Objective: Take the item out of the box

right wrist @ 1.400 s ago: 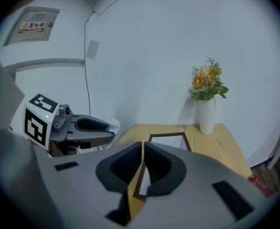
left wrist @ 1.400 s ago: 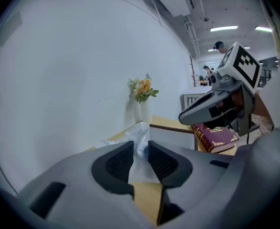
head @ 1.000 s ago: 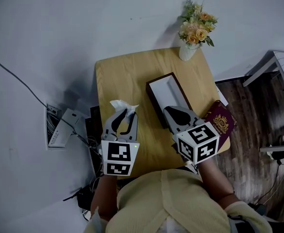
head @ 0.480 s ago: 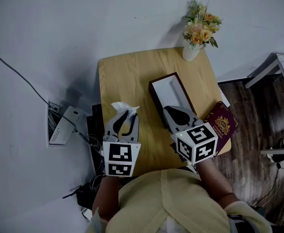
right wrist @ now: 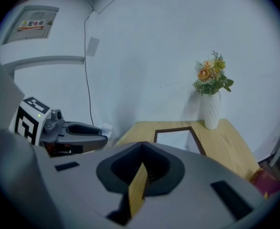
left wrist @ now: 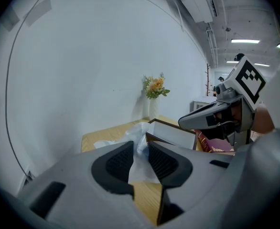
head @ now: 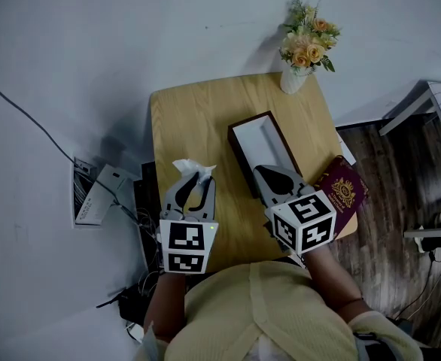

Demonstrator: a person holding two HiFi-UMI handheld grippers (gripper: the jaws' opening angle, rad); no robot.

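The left gripper (head: pixel 193 177) has its jaws clamped on a crumpled white tissue (head: pixel 192 166). The tissue is pinched between the dark pads and its loose end fluffs out past the tips. It hangs above the wooden table (head: pixel 198 119), clear of the box (head: pixel 258 141), so the item is out. The left gripper view shows the same thing, with the tissue (left wrist: pixel 141 162) running up between the two ribbed pads.

The box sits just to the right of this gripper and a little ahead of it. It is open, with a dark brown rim and a bare white inside.

The right gripper (head: pixel 264 173) is over the near end of the box, its tips brought together with nothing between them. In the right gripper view the closed jaws point toward the box (right wrist: pixel 178 138), and only a sliver of tabletop shows through the slot behind the tips.

To the right of that gripper, at the table's edge, lies a maroon passport (head: pixel 345 194). Well ahead of both tools, at the far corner of the table, stands a white vase of flowers (head: pixel 305 47).
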